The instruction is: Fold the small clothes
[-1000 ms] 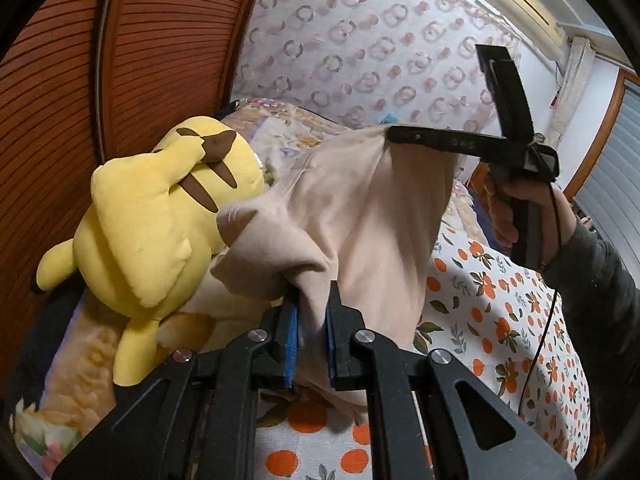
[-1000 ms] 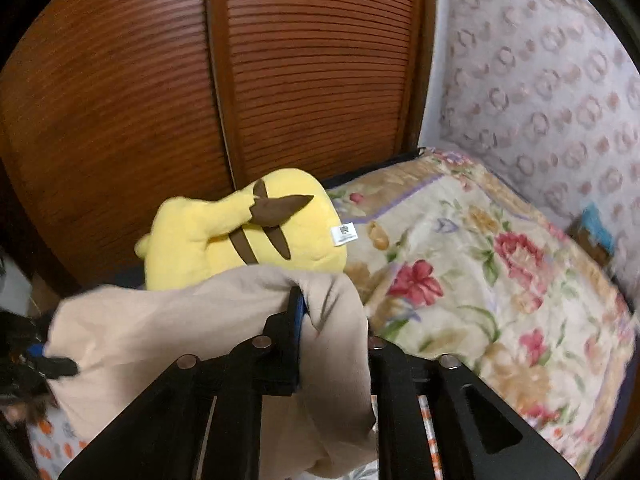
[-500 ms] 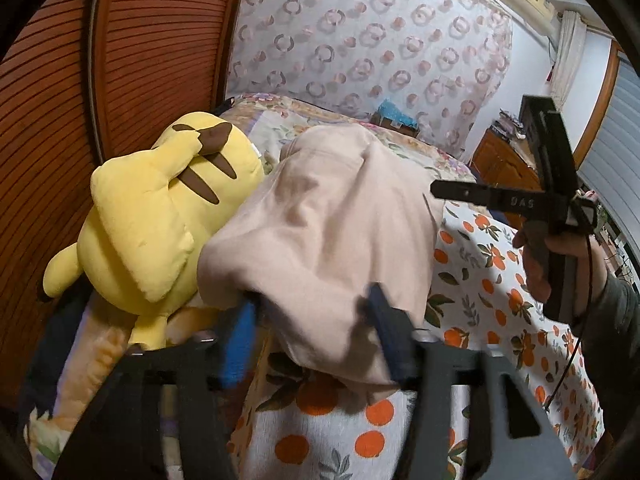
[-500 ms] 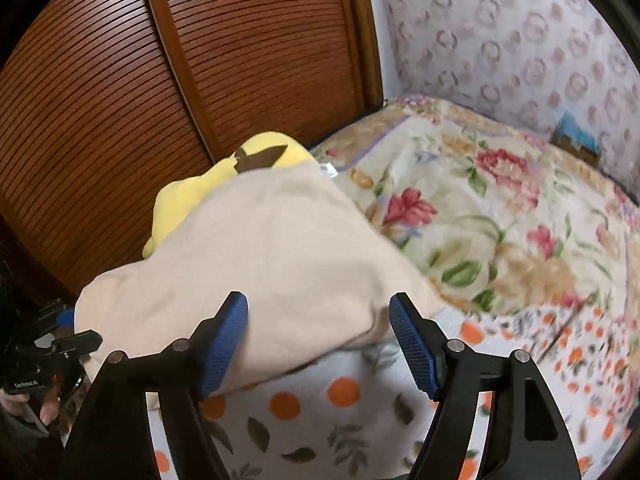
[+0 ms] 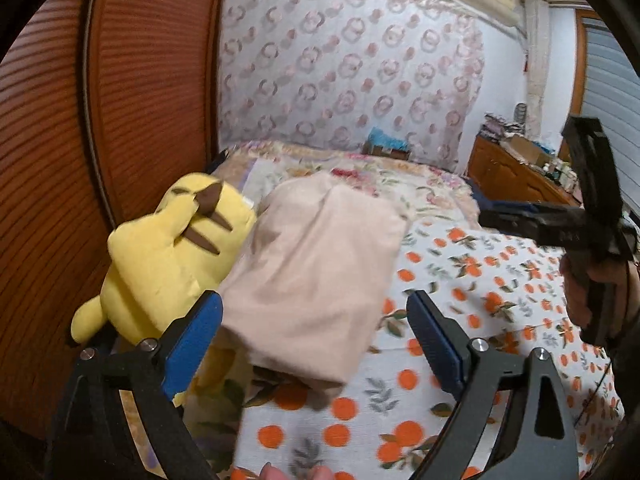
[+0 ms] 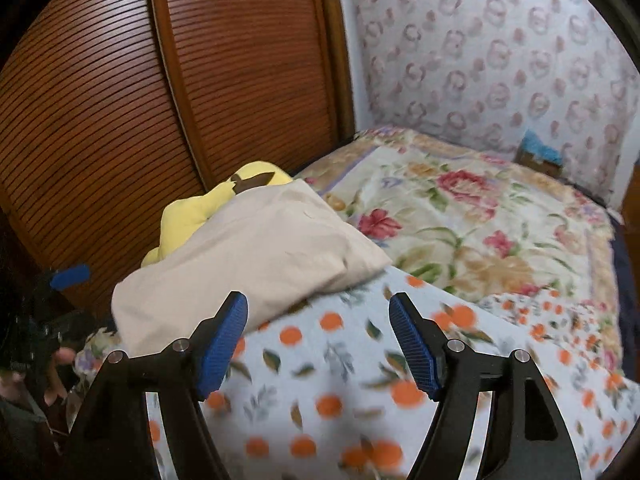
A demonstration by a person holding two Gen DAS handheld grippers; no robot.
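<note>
Folded beige garment (image 5: 316, 280) on orange-print bedsheet (image 5: 480, 292) beside louvred wardrobe (image 6: 120, 100), both grippers' fingers released.

No legible text, label, brand, number or sign is found in either view. The small white tag on the yellow plush toy (image 5: 168, 256), at its 2 o'clock edge, is blurred and unreadable. Faint marks on the black body of the right tool (image 5: 568, 224) cannot be made out.

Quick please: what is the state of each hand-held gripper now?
Left hand-held gripper: open, jaws just widened, holding nothing.
Right hand-held gripper: open, holding nothing.
</note>
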